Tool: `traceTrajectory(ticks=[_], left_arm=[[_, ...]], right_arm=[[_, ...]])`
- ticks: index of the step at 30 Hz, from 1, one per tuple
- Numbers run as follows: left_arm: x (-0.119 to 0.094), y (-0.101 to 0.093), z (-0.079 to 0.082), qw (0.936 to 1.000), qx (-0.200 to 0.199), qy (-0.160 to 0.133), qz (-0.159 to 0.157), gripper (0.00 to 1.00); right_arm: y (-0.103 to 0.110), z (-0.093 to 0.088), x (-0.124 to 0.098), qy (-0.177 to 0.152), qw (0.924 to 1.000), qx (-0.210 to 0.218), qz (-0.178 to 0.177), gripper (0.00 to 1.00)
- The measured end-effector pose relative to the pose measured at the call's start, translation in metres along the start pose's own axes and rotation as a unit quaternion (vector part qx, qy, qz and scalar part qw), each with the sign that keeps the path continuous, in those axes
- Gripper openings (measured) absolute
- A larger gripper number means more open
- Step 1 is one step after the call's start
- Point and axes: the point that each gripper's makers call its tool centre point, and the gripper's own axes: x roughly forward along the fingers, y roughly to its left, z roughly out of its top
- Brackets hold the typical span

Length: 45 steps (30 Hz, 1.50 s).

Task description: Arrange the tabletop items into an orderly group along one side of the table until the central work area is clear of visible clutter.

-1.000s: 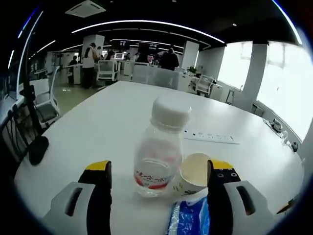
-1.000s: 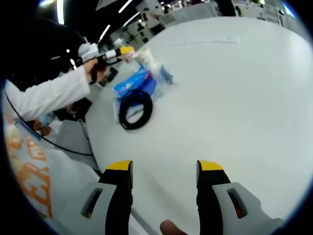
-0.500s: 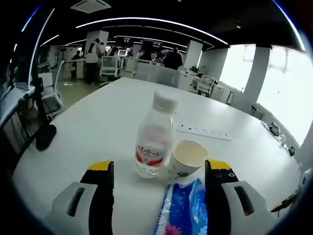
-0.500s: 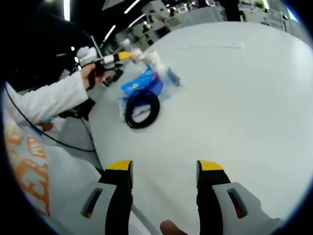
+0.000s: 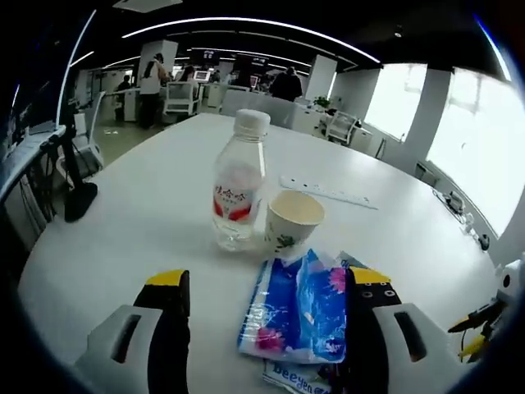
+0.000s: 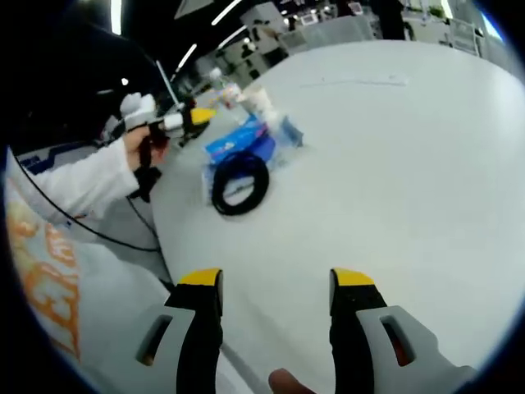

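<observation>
In the left gripper view a clear water bottle [image 5: 236, 187] with a white cap and red label stands upright beside a paper cup [image 5: 292, 222]. Blue snack packets [image 5: 299, 308] lie just in front of them. My left gripper [image 5: 264, 283] is open and holds nothing, set back from the bottle. In the right gripper view the same group sits at the table's far left: bottle [image 6: 223, 85], cup [image 6: 257, 102], blue packets [image 6: 239, 137] and a coiled black cable [image 6: 239, 182]. My right gripper [image 6: 275, 283] is open above bare tabletop. The left gripper [image 6: 190, 119] shows there in a white-sleeved hand.
A white power strip [image 5: 326, 191] lies farther back on the white table [image 5: 148, 222]. A black stand [image 5: 79, 197] sits near the left edge. Office chairs, desks and people fill the room behind. Yellow-tipped tools [image 5: 480, 328] show at the right edge.
The left gripper has drawn back from the bottle and cup, bringing the blue packets into view. In the right gripper view the hand with the left gripper has moved away from the pile.
</observation>
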Motion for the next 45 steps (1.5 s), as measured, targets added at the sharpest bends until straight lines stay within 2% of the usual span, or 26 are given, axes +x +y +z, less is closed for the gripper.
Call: traceTrajectory(ticks=[11,15,18,23,33,36,38,45], left_arm=[[0.000,-0.006,-0.007,0.9999,-0.011,0.006,0.010,0.75],[-0.003,-0.011,-0.015,0.9991,-0.039,0.008,0.017,0.75],[-0.010,-0.017,-0.023,0.9989,-0.042,0.007,0.020,0.75],[-0.022,-0.020,-0.049,0.9955,-0.083,0.028,0.035,0.72],[-0.030,-0.017,-0.065,0.9918,-0.103,0.041,0.063,0.67],[-0.026,-0.022,-0.070,0.9841,-0.160,0.051,0.056,0.62],[-0.022,-0.021,-0.070,0.9846,-0.156,0.051,0.060,0.61],[-0.006,-0.022,-0.079,0.9851,-0.134,0.082,0.070,0.55]], right_arm=[[-0.007,0.002,-0.005,-0.009,0.9999,0.009,-0.006,0.51],[-0.009,0.001,-0.005,-0.007,0.9999,0.010,-0.007,0.50],[-0.009,0.001,-0.005,-0.008,0.9999,0.012,-0.007,0.50],[-0.009,0.000,-0.003,-0.007,0.9999,0.013,-0.007,0.50],[-0.009,-0.002,-0.003,-0.005,0.9999,0.012,-0.004,0.50],[-0.011,-0.002,-0.004,-0.006,0.9999,0.013,-0.005,0.50],[-0.012,-0.003,-0.004,-0.006,0.9999,0.015,-0.006,0.50],[-0.012,-0.005,-0.005,-0.003,0.9998,0.016,-0.007,0.50]])
